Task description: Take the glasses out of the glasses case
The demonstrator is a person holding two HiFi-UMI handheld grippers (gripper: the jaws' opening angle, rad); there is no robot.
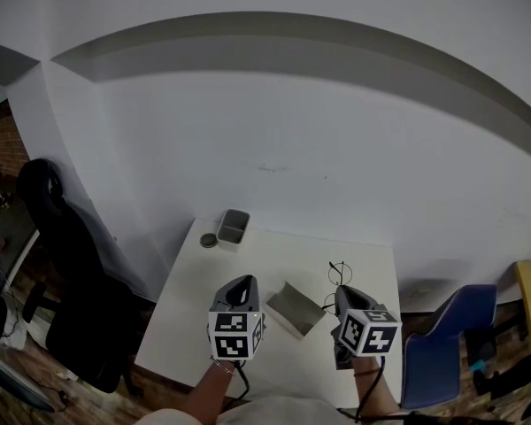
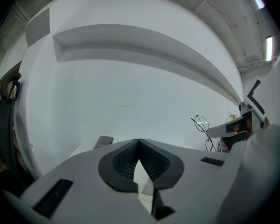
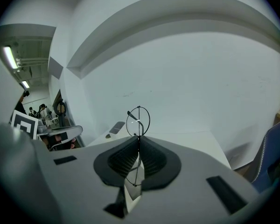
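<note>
glasses (image 3: 138, 121) out of case (image 1: 296, 310), pinched by thin wire
right tool (image 3: 138, 138) grips only the rim; a twist could bend or drop them on the table (image 1: 274, 255). left tool (image 2: 138, 143) closed, empty.

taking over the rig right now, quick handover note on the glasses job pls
Left claw: shut, empty.
Right claw: shut on the thin black round wire-rimmed glasses, held up above the white table.
Open grey glasses case: on the table between the claws.
Done: glasses are out of the case.
Left: probably just setting them down on the table.
</note>
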